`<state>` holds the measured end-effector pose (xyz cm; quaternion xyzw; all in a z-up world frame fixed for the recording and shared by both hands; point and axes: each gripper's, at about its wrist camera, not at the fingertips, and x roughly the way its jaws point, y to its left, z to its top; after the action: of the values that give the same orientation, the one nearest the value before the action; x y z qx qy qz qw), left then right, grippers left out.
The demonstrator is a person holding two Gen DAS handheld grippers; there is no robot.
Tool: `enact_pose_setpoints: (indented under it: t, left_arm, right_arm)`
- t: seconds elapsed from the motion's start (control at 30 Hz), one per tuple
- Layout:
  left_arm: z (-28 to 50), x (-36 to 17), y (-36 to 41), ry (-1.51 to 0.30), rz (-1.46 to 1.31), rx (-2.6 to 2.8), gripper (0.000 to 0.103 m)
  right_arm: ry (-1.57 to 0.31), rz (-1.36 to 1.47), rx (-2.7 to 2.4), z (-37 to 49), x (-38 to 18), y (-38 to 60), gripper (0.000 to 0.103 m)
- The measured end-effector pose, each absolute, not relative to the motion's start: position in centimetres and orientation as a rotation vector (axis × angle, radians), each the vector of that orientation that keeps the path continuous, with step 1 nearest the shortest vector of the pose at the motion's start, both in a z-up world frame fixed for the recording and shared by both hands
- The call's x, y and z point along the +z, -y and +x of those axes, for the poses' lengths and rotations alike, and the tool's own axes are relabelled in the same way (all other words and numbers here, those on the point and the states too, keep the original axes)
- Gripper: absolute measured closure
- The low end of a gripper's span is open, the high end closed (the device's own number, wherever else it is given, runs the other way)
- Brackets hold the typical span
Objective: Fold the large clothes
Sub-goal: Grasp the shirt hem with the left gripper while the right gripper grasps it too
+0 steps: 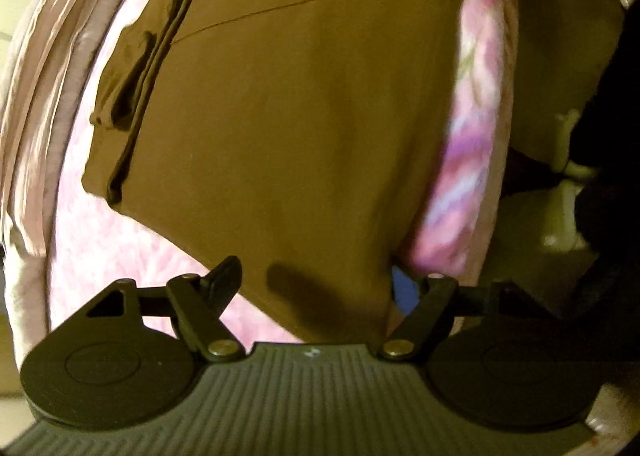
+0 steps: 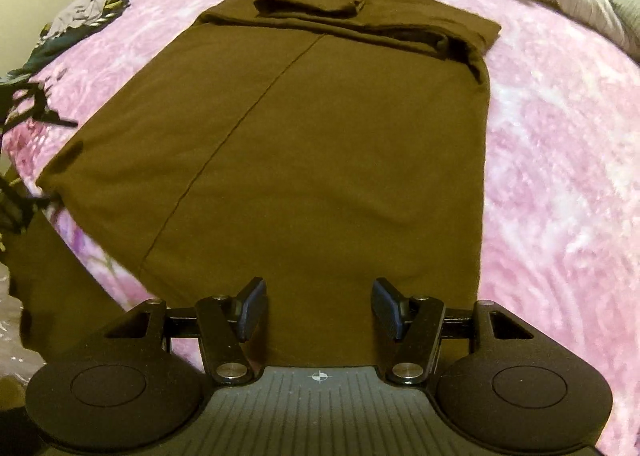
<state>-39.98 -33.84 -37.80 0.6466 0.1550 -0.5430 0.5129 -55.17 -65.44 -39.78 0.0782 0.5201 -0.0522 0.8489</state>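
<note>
Brown garment (image 2: 304, 144) spread flat on a pink blanket (image 2: 560, 160), far end already doubled over into a thick band with a sleeve tucked across it, most likely to narrow the piece for another fold. Long seam running from the near hem away toward that band.

Right claw (image 2: 319, 308) spread wide, both blue-padded fingers (image 2: 252, 308) poised just above the near hem, nothing between them. Cloth directly ahead and stretching away, wider to the left than to the right. Probably lined up to take hold of this edge.

Left claw (image 1: 316, 284) also spread wide, seen from a tilted, blurred angle. One finger (image 1: 224, 280) resting at the left edge of a corner of the garment (image 1: 288, 128), the other mostly hidden behind the cloth on the right. Corner lying between the two fingers, not visibly pinched. Likely set to close on that corner so both near ends can lift together.

Other clothes (image 2: 80, 20) heaped far off to the left of the right claw, well apart from the brown piece.
</note>
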Motion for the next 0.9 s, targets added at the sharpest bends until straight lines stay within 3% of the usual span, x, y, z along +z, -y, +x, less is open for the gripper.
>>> enact_pose_setpoints:
  t: [0.47, 0.57, 0.67, 0.7, 0.83, 0.9]
  left_arm:
    - [-41.1, -38.6, 31.4, -0.277, 1.558, -1.342, 0.031]
    - [-40.7, -38.7, 30.8, -0.256, 1.567, -1.359, 0.047]
    - [-40.7, -38.7, 30.4, -0.252, 1.583, -1.374, 0.074]
    - [-40.8, -38.8, 30.4, -0.247, 1.591, -1.367, 0.088]
    - [-40.2, -37.8, 31.2, -0.288, 1.551, -1.34, 0.093]
    - [-39.4, -36.3, 32.0, -0.352, 1.475, -1.337, 0.094]
  right_arm:
    - [-1.071, 0.129, -0.127, -55.2, -39.3, 62.7, 0.047]
    - [-1.064, 0.111, -0.129, -55.3, -39.3, 62.4, 0.047]
    - [-1.044, 0.062, -0.099, -55.5, -39.2, 61.4, 0.047]
    - [-1.031, 0.031, -0.07, -55.5, -39.1, 60.8, 0.047]
    - [-0.979, -0.093, 0.075, -55.2, -38.9, 57.2, 0.046]
    - [-0.942, -0.152, 0.139, -54.8, -39.0, 54.9, 0.038]
